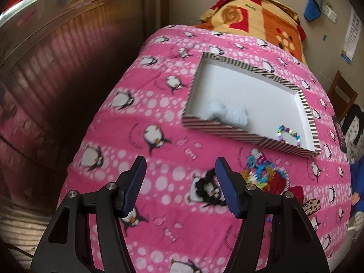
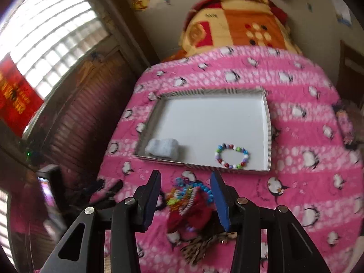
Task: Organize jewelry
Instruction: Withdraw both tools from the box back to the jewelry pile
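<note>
A shallow white box with a striped rim point(image 1: 304, 104) point(image 2: 268, 122) lies on the pink penguin quilt. Inside it are a multicoloured bead bracelet point(image 1: 288, 134) point(image 2: 232, 156) near its front right corner and a white fluffy scrunchie point(image 1: 229, 113) point(image 2: 162, 147) at the front left. A heap of colourful jewelry and hair ties point(image 1: 264, 173) point(image 2: 188, 195) lies on the quilt in front of the box, with a red piece point(image 2: 193, 216) and a leopard-print bow point(image 1: 312, 206) point(image 2: 200, 248). My left gripper point(image 1: 180, 169) is open and empty, left of the heap. My right gripper point(image 2: 185, 182) is open and empty, above the heap.
The pink quilt point(image 1: 159, 113) point(image 2: 307, 182) covers a bed. A folded orange and yellow blanket point(image 1: 252, 16) point(image 2: 236, 22) lies at the far end. A dark wooden cabinet point(image 1: 56, 68) and a window point(image 2: 45, 41) stand to the left. A chair point(image 1: 341, 95) is on the right.
</note>
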Demonstrator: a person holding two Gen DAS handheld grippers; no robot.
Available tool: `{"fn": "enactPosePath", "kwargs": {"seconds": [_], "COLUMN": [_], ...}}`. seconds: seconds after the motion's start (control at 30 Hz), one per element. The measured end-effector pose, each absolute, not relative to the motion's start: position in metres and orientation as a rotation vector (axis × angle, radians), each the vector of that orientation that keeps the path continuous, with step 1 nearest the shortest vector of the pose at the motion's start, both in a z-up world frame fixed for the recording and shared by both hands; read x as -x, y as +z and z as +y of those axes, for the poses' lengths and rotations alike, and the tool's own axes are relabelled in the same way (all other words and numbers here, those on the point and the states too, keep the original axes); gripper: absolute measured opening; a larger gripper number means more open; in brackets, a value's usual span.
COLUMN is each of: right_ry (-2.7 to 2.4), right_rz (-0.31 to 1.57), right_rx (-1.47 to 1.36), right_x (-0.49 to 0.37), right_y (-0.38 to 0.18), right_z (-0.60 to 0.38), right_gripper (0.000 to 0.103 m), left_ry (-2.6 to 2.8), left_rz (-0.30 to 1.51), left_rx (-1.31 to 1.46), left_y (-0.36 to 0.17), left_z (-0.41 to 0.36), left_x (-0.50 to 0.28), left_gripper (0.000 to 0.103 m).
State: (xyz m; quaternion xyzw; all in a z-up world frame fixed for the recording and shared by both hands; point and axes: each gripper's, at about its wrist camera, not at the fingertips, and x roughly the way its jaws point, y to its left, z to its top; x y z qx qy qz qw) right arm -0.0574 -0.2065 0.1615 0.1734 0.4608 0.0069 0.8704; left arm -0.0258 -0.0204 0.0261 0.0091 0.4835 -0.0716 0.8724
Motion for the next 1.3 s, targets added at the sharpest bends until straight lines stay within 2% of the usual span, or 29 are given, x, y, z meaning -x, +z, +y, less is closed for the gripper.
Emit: {"fn": "enactPosePath", "kwargs": {"seconds": [0.07, 0.13, 0.2, 0.4, 0.73, 1.03, 1.17, 1.3], "right_ry": [0.054, 0.098, 0.150, 0.195, 0.241, 0.231, 0.263, 0.262], "right_rz": [0.924, 0.865, 0.801, 0.755, 0.814, 0.781, 0.814, 0.889], "right_rx": [-0.353, -0.373, -0.401, -0.325, -0.398, -0.404, -0.373, -0.378], "right_x": [0.063, 0.072, 0.082, 0.099, 0.108, 0.108, 0.102, 0.090], "right_y": [0.197, 0.239, 0.272, 0.326, 0.325, 0.340, 0.327, 0.284], "right_z": [-0.194, -0.183, -0.177, -0.159, -0.168, -0.175, -0.167, -0.172], "right_gripper": [0.048, 0.080, 0.086, 0.086, 0.086, 0.086, 0.086, 0.086], "left_ry": [-0.135, -0.120, -0.111, -0.083, -0.076, -0.097, -0.100, -0.119], "left_rz": [1.023, 1.049, 1.064, 1.095, 1.141, 1.145, 1.133, 1.132], "left_rx": [-0.001, 0.011, 0.011, 0.008, -0.008, -0.014, -0.005, 0.010], "left_y": [0.023, 0.020, 0.017, 0.014, 0.005, 0.005, 0.008, 0.006], "left_z": [-0.011, -0.003, 0.003, 0.012, 0.006, -0.001, 0.000, 0.000], "left_x": [0.028, 0.030, 0.031, 0.033, 0.028, 0.026, 0.026, 0.026], "left_gripper": [0.063, 0.063, 0.063, 0.063, 0.063, 0.063, 0.063, 0.063]}}
